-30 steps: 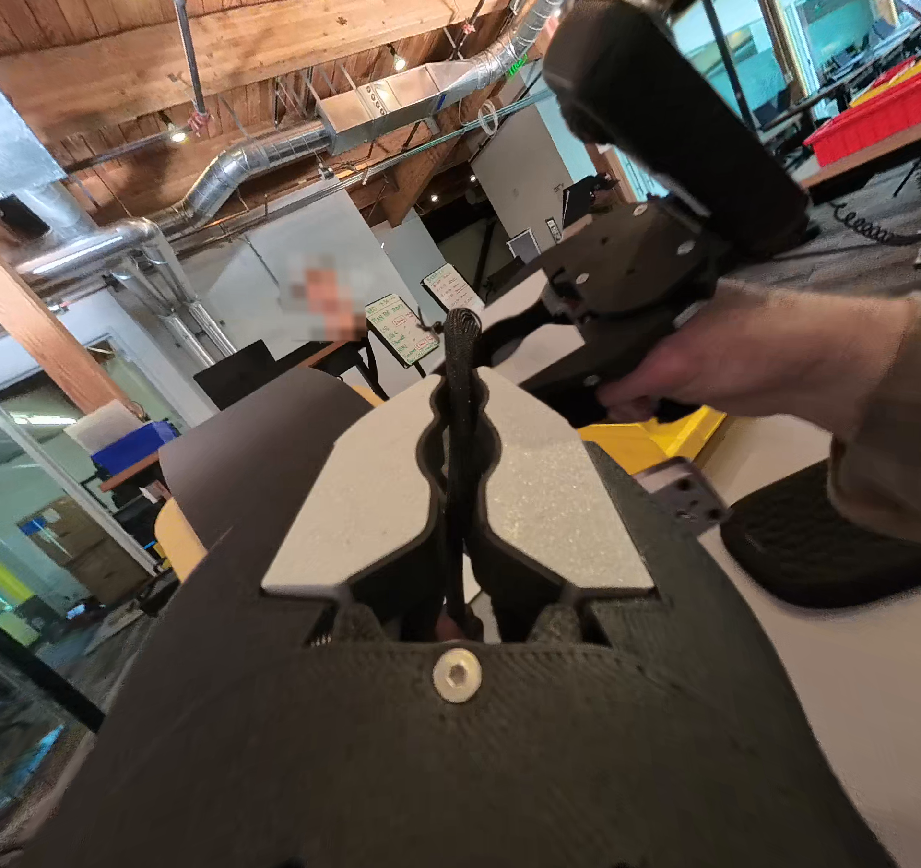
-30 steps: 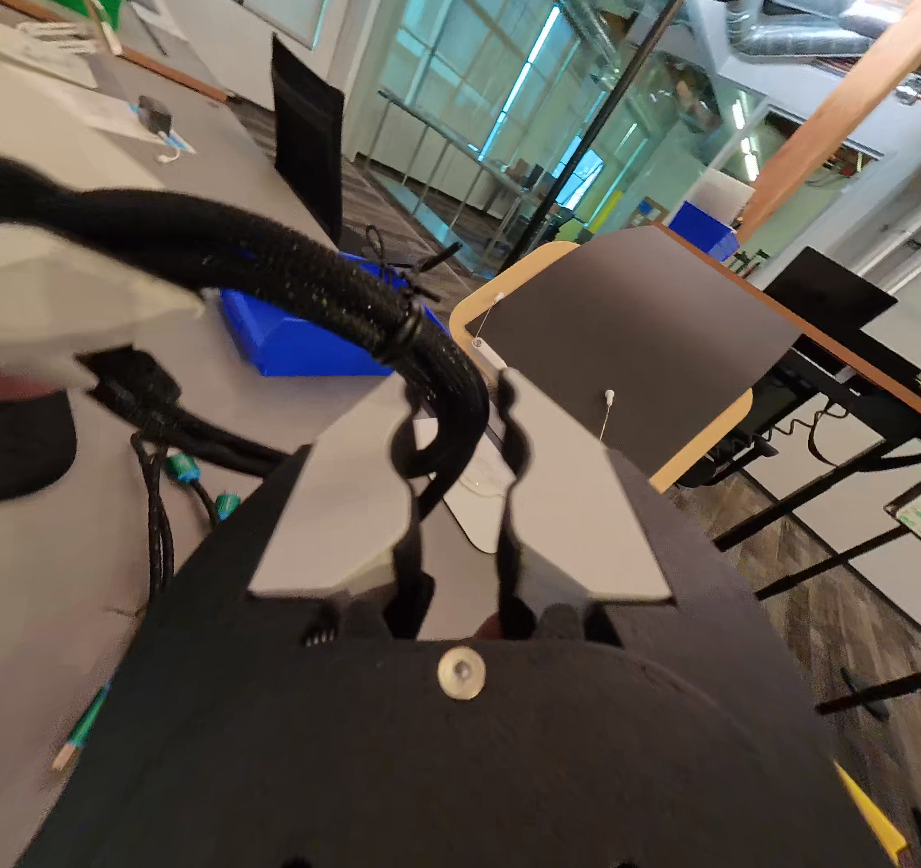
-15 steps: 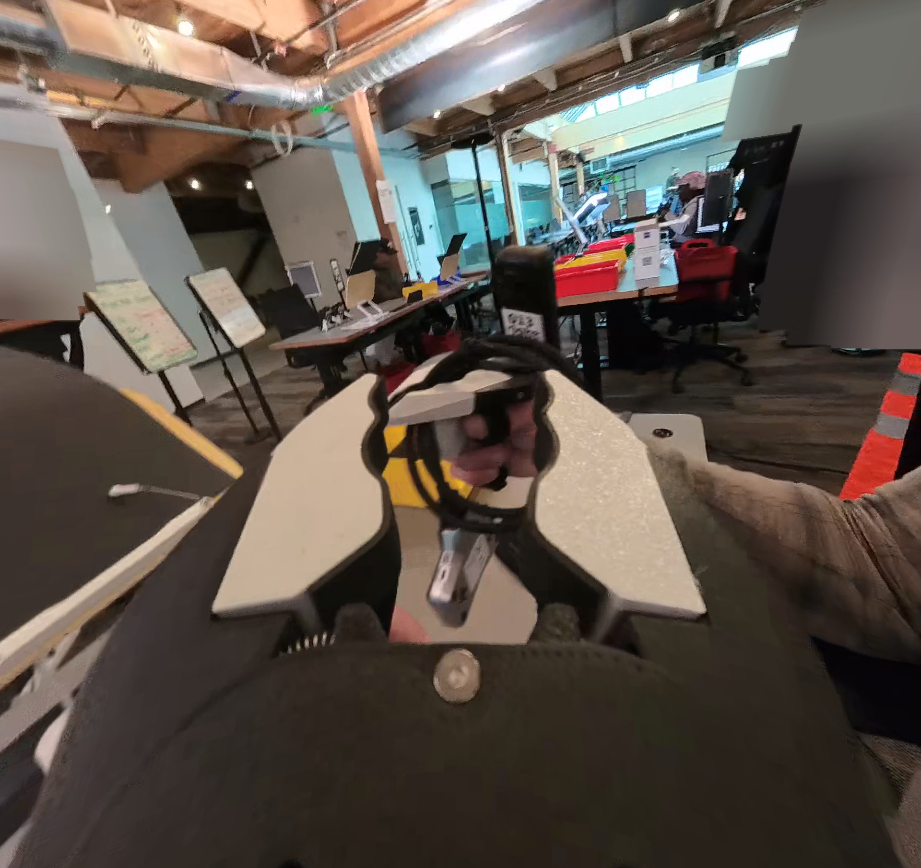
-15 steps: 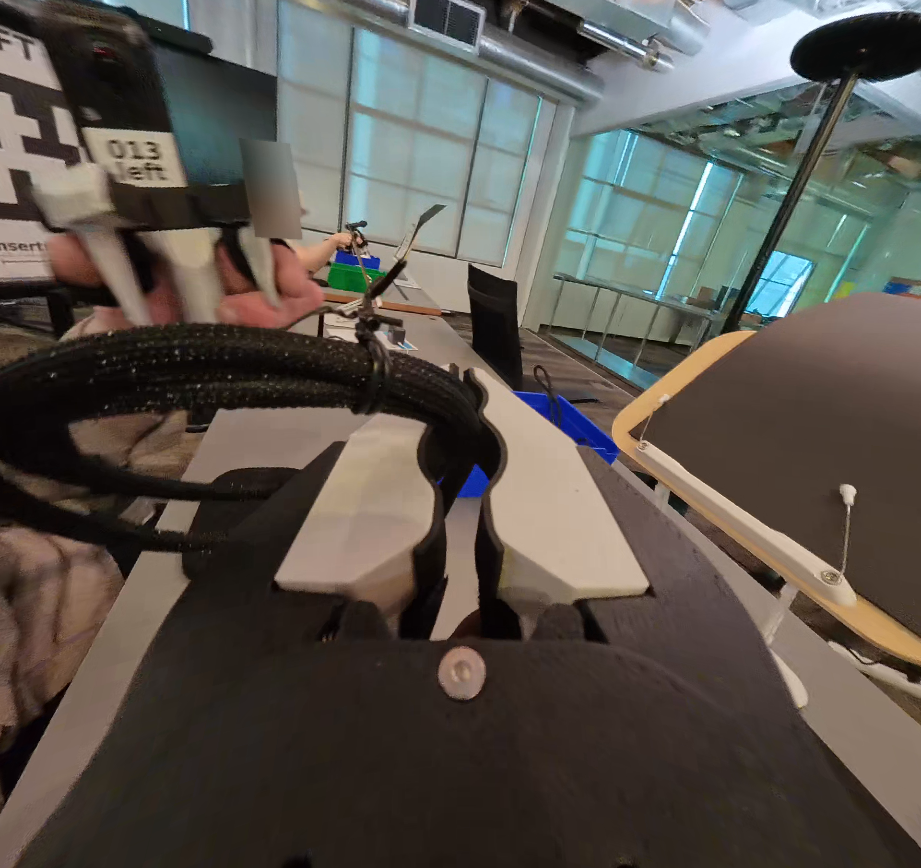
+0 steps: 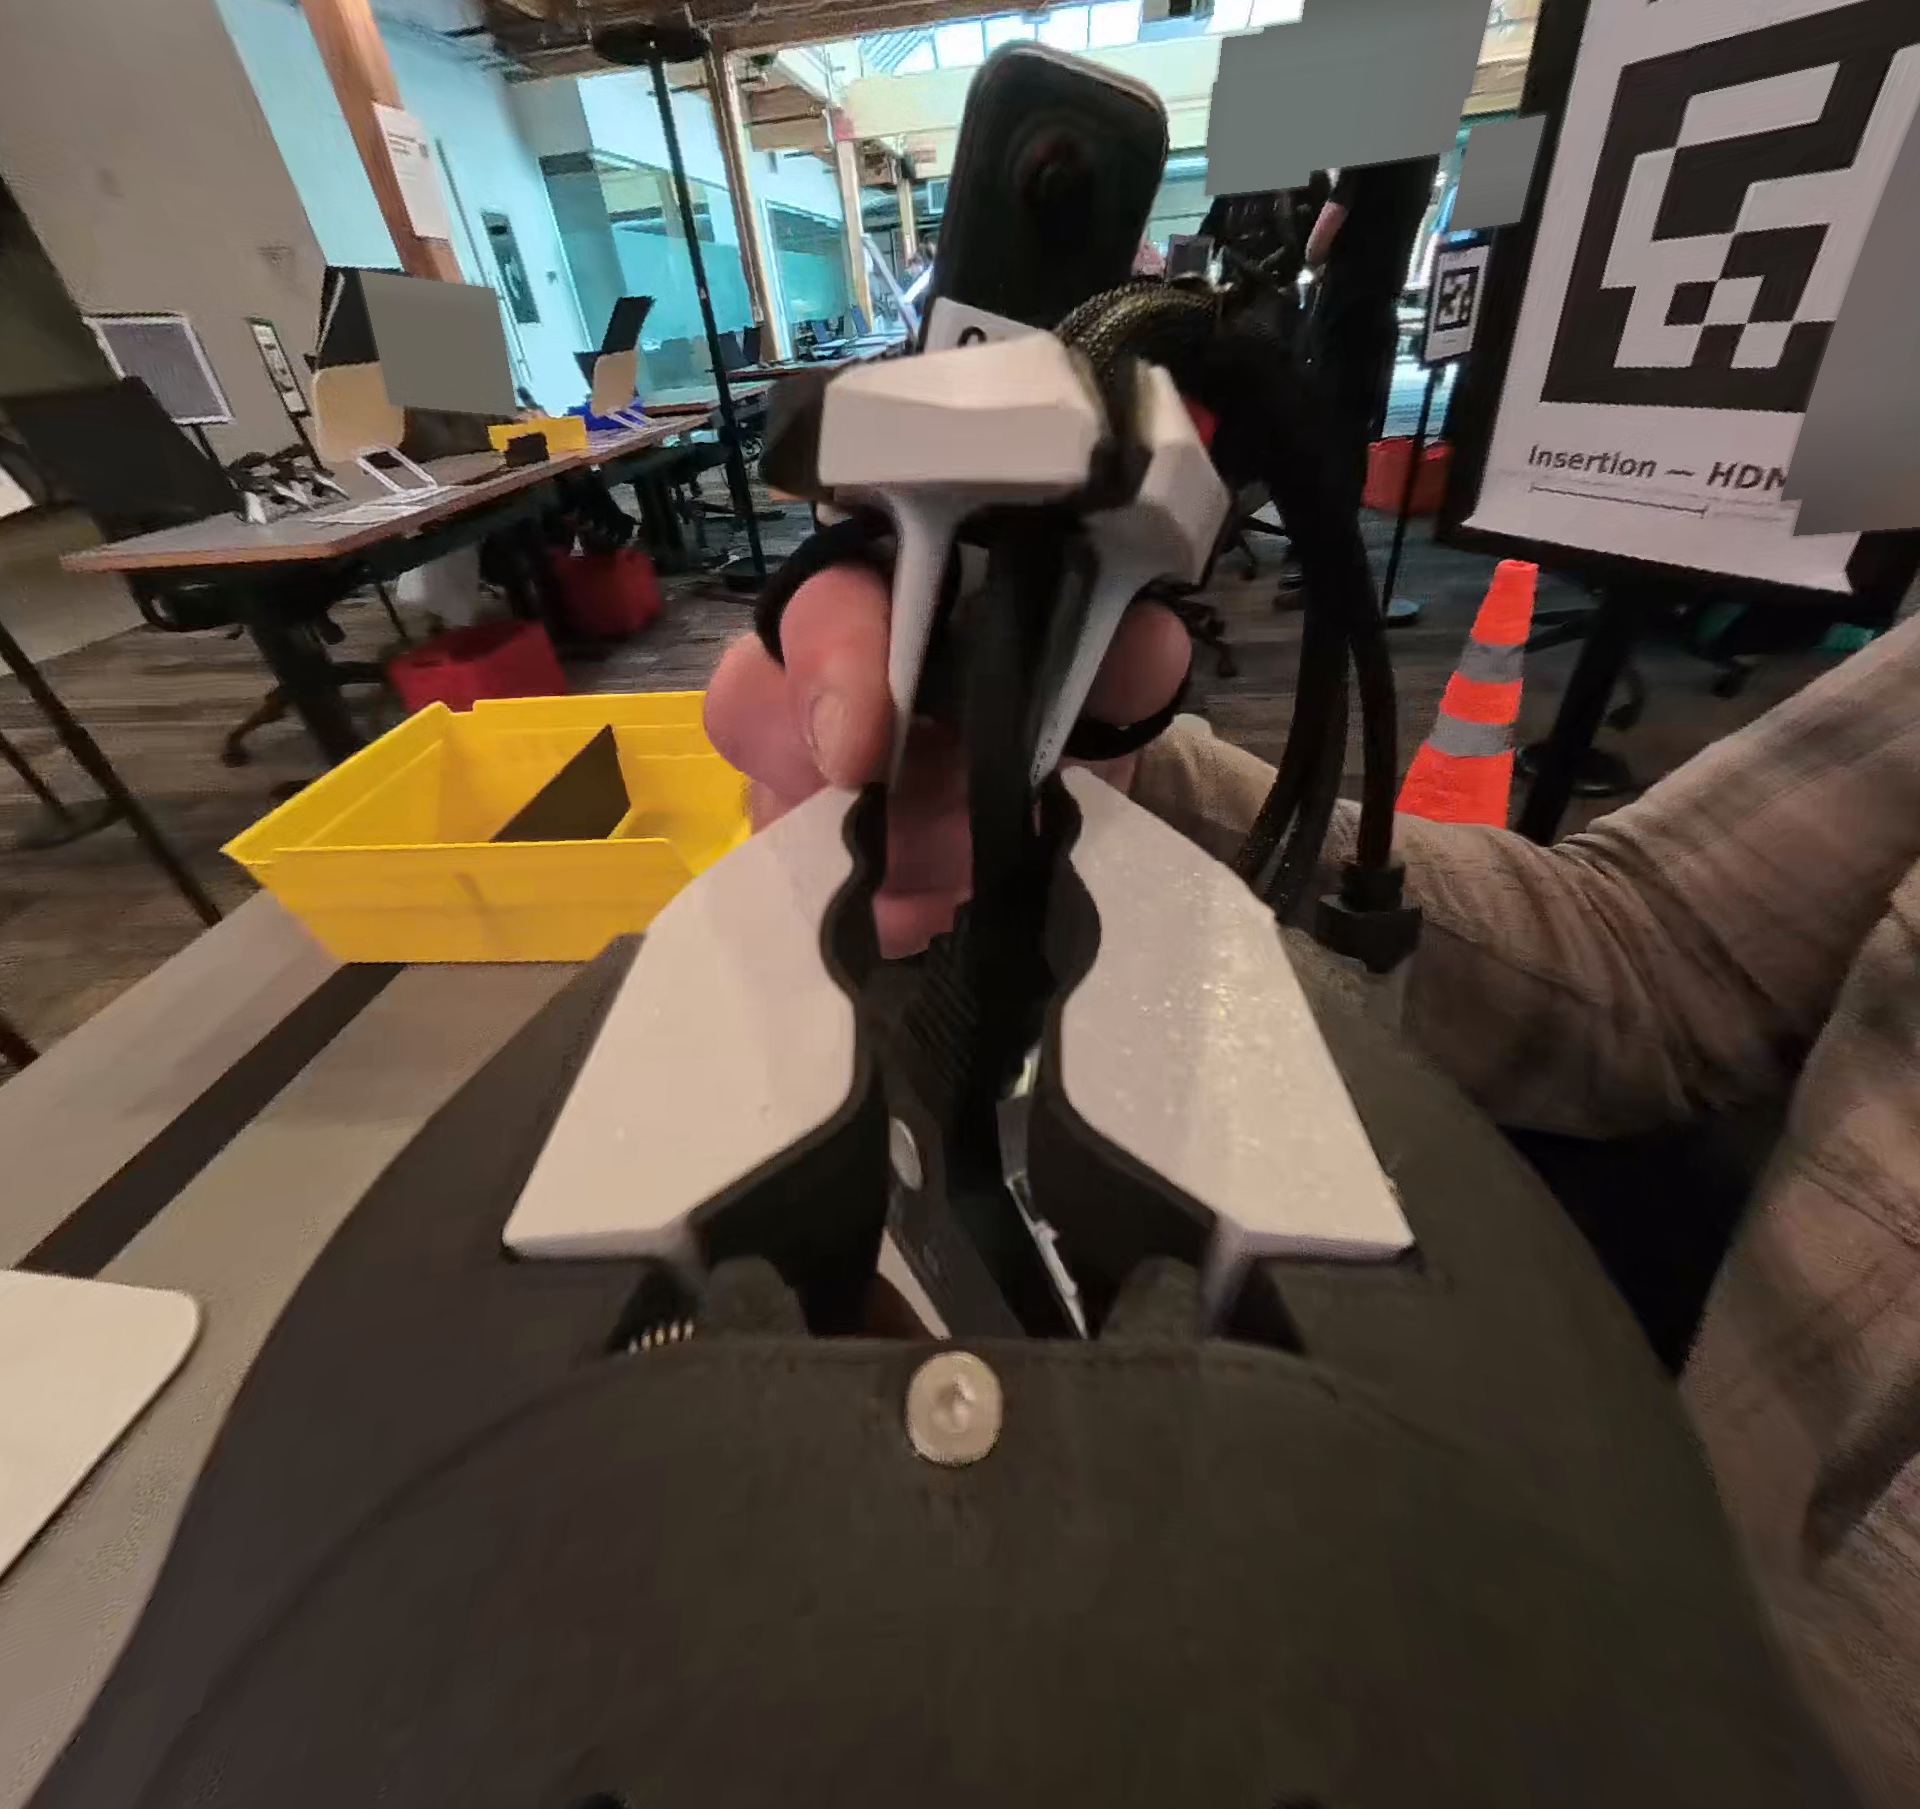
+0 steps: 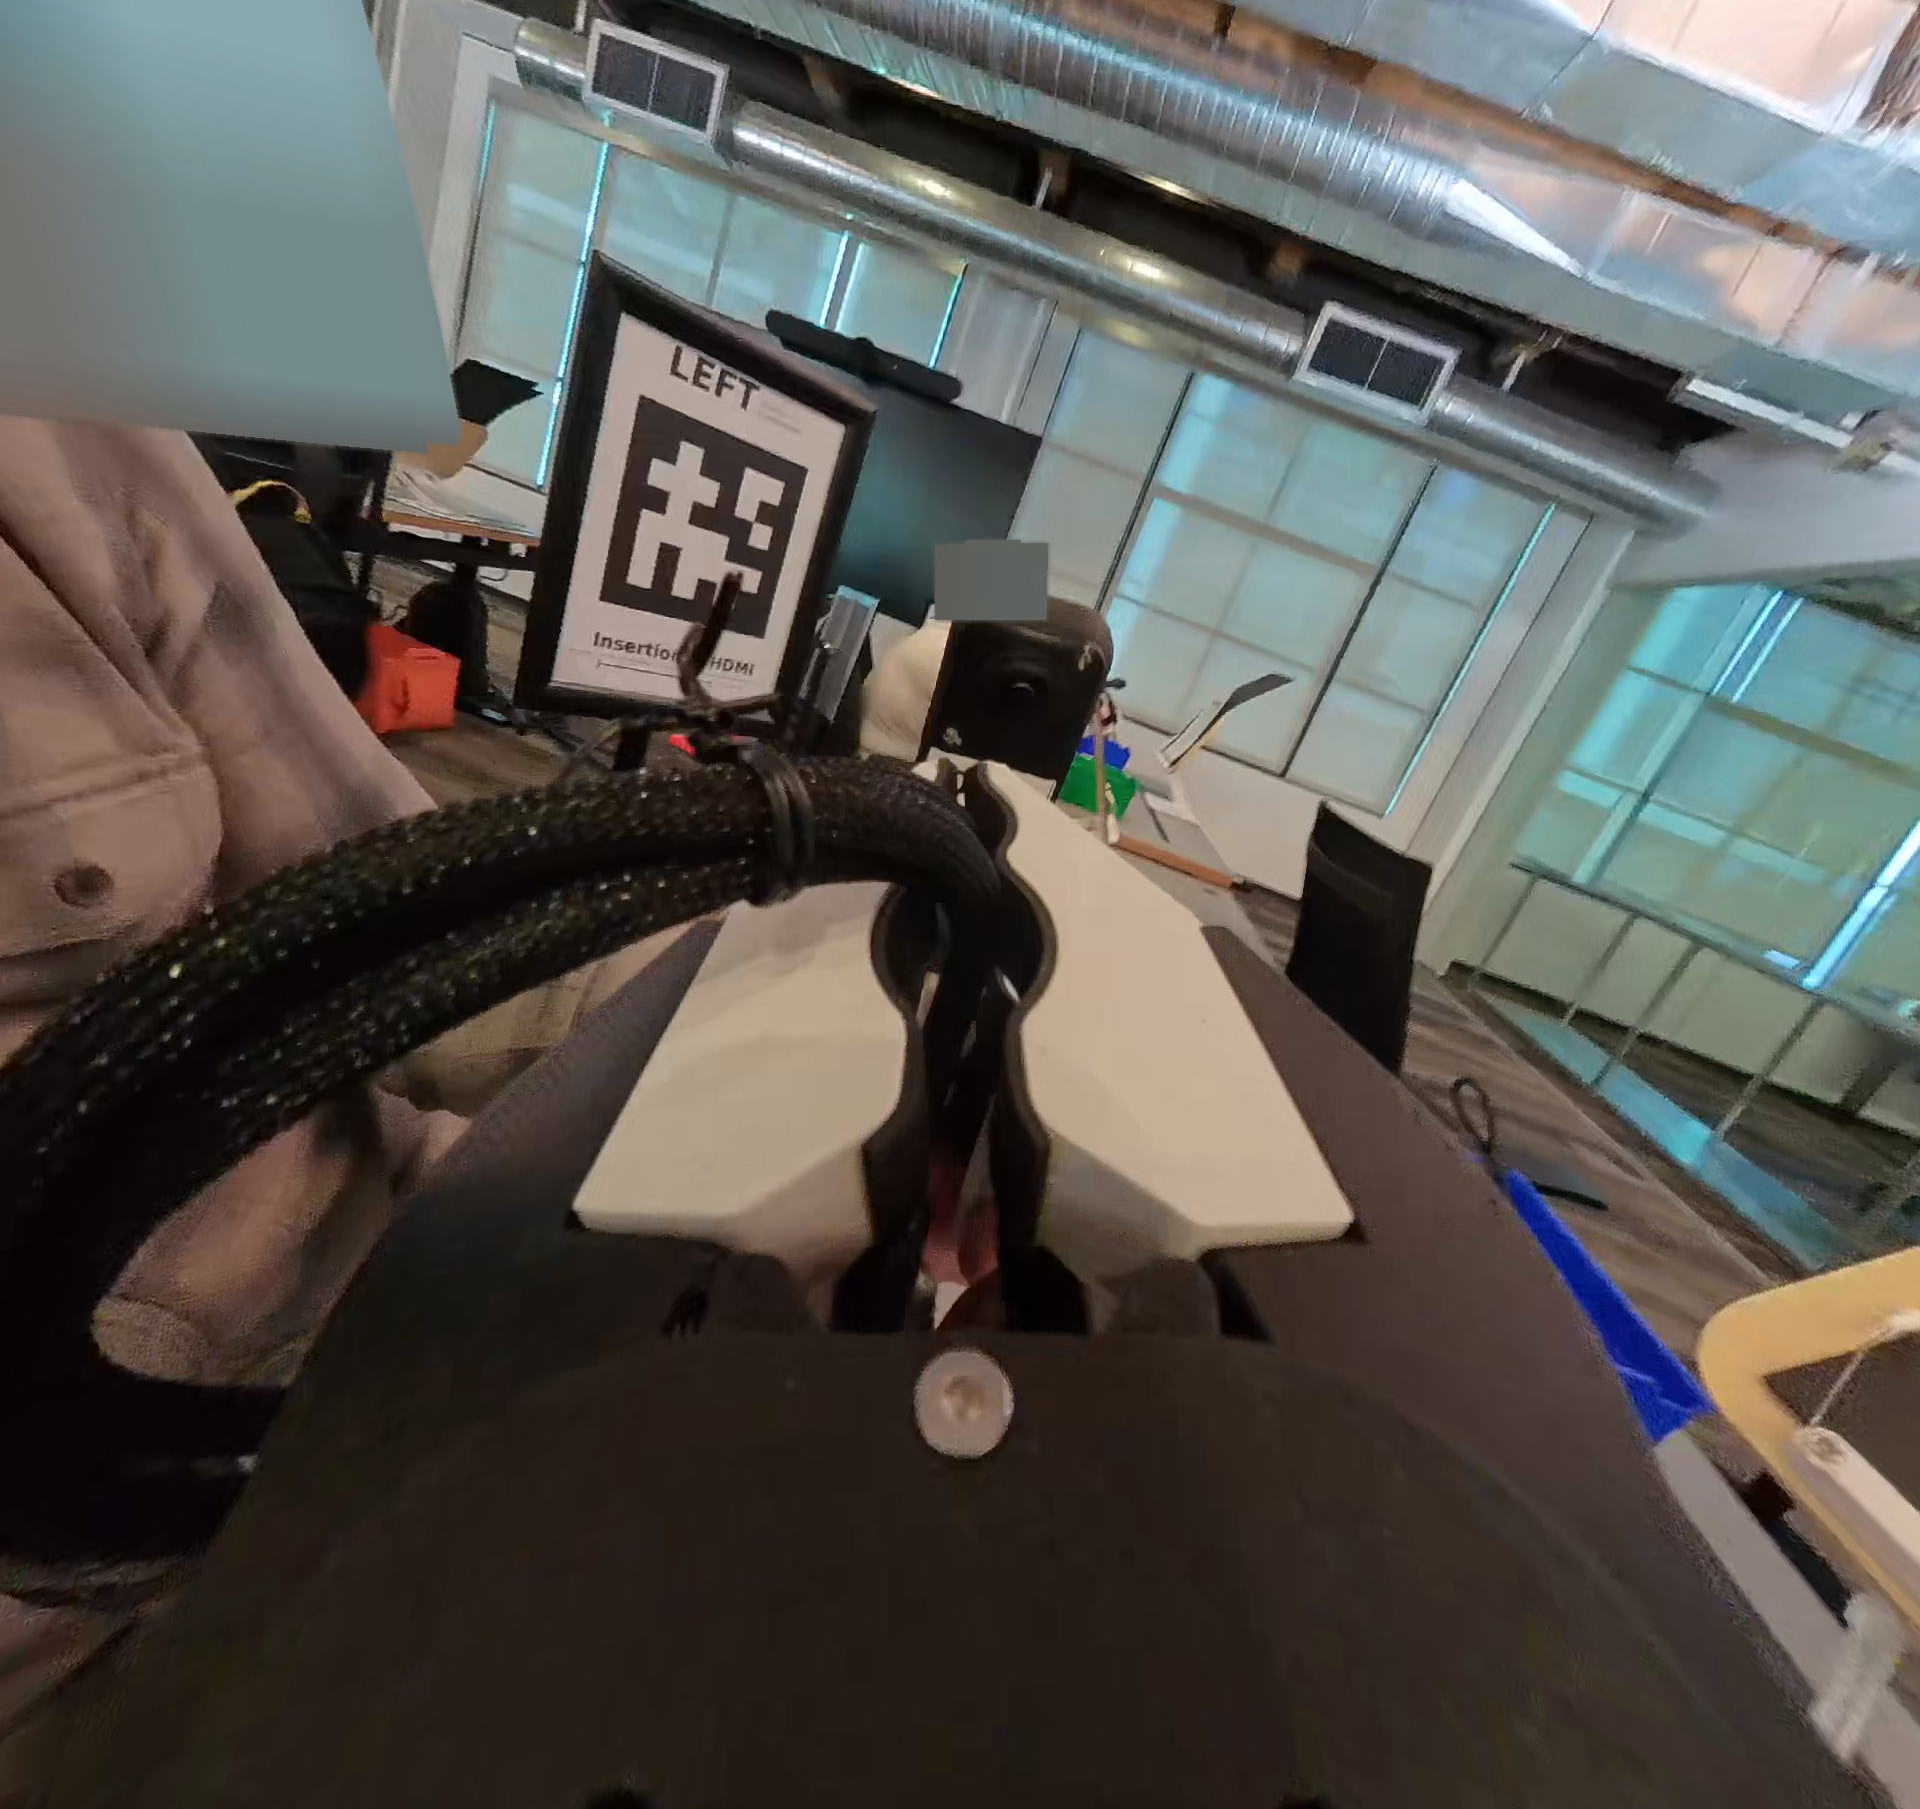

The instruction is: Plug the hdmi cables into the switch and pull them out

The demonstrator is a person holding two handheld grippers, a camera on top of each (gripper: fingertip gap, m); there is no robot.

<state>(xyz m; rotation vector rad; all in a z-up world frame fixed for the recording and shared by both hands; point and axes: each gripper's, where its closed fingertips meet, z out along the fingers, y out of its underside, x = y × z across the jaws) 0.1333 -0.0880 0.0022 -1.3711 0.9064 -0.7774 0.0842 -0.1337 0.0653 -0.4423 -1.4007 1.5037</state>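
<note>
The left gripper (image 5: 961, 886) has its white fingers (image 5: 727, 1032) clenched around a black, ribbed HDMI plug (image 5: 961, 1021), whose dark cable runs straight up out of the gap. Just beyond, the right gripper (image 5: 1013, 554) faces back, a person's hand (image 5: 831, 710) wrapped around its grip and a beige sleeve (image 5: 1621, 938) trailing to the right. From the right wrist view, the right gripper (image 6: 961, 912) is clamped on a thick black braided cable bundle (image 6: 468, 907), cinched by a black zip tie (image 6: 784, 824) and curving away to the left. The switch is not visible in either view. A yellow plastic bin (image 5: 488, 834) sits at the far edge of the grey surface (image 5: 208, 1084). An orange traffic cone (image 5: 1481, 699) stands on the floor behind, and black-framed marker signs (image 6: 696, 523) stand close by.
</note>
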